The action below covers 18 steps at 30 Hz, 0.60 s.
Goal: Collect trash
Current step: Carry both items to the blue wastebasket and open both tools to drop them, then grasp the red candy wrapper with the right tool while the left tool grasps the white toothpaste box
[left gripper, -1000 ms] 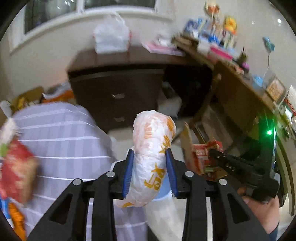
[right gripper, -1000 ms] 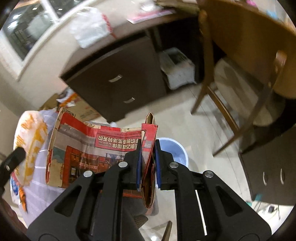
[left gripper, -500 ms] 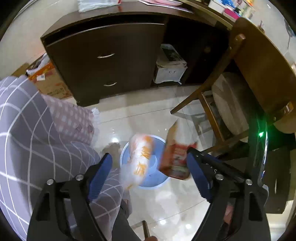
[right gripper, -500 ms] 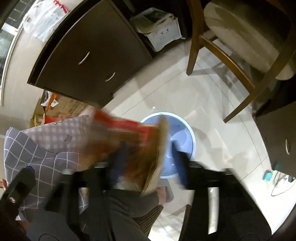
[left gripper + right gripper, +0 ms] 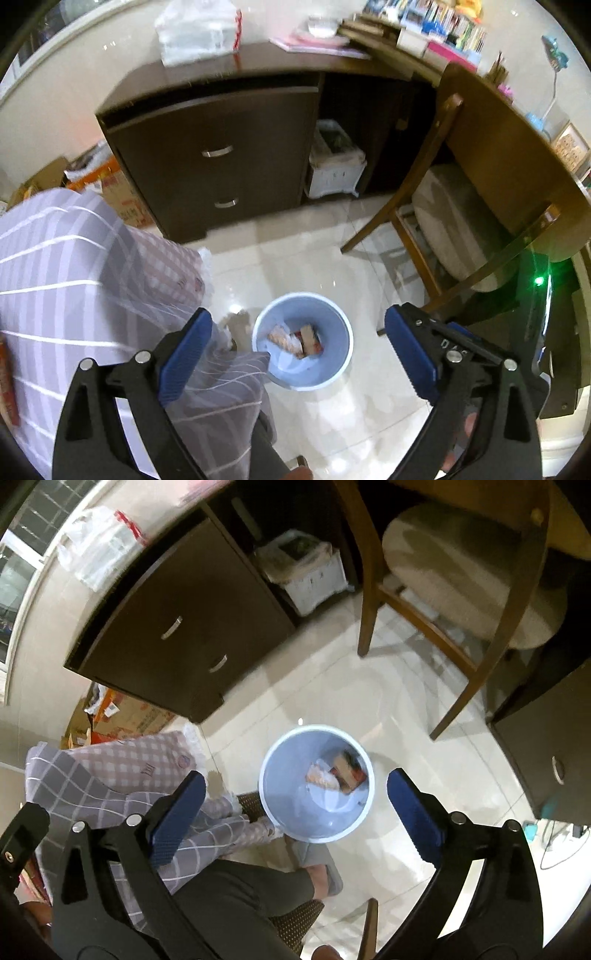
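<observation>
Both grippers: the left gripper [image 5: 297, 338] and the right gripper [image 5: 295, 801] hang above the bin, each with fingers spread wide and nothing between them.
Why so placed: the two sit over the mouth of the bin, which I judge is the position for dropping, so the pieces fall straight inside.
Trash: an orange-white wrapper [image 5: 282, 338] and a red carton [image 5: 310, 338] lie at the bottom of the blue bin [image 5: 341, 360]; in the right wrist view the wrapper [image 5: 321, 777] is at 9 o'clock of the carton [image 5: 349, 770], and they touch.
Bin: it stands upright on the tiled floor [image 5: 369, 288], with the white rim [image 5: 269, 808] all free.
Edges near: the checked blanket [image 5: 92, 280] hangs just beside the bin at 9 o'clock, and its corner reaches the rim.
More edges: a wooden chair [image 5: 436, 221] stands near at 2 o'clock, and a dark drawer cabinet [image 5: 218, 162] is well apart at 11 o'clock.
Open room: floor is free at 12 o'clock and 5 o'clock of the bin, so I think lifting straight up is the safest way out.
Still to collect: a red packet [image 5: 7, 380] shows at the far left edge, on the blanket; probably it is also trash.
</observation>
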### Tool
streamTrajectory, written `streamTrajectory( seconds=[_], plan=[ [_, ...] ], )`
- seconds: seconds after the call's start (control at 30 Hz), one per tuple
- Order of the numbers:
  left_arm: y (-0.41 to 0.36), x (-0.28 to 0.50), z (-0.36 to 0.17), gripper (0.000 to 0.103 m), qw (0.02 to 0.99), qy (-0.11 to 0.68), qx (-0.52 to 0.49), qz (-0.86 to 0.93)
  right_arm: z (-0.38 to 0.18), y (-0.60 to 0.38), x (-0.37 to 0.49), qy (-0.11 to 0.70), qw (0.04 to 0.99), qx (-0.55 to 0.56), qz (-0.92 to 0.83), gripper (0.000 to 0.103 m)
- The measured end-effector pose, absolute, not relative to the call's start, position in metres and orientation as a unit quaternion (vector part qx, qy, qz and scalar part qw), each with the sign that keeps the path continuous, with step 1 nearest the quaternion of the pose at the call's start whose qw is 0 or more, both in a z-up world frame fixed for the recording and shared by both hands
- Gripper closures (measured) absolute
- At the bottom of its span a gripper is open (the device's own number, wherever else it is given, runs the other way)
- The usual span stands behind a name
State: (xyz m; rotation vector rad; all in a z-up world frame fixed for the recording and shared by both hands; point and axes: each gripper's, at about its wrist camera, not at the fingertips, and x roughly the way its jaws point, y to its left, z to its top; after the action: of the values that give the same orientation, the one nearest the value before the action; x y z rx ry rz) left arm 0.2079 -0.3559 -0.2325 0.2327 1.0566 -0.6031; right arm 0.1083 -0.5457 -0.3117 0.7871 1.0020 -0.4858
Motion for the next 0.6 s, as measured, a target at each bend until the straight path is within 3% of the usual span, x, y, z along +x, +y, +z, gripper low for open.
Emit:
streamTrajectory(
  seconds=[0.6],
  plan=[
    [-0.246,0.161,-0.113,0.009,0.889,0.371,0.061,-0.261,-0.142,-0.450,0.102,0.346,0.885,0.271,-0.151,0.006]
  ],
)
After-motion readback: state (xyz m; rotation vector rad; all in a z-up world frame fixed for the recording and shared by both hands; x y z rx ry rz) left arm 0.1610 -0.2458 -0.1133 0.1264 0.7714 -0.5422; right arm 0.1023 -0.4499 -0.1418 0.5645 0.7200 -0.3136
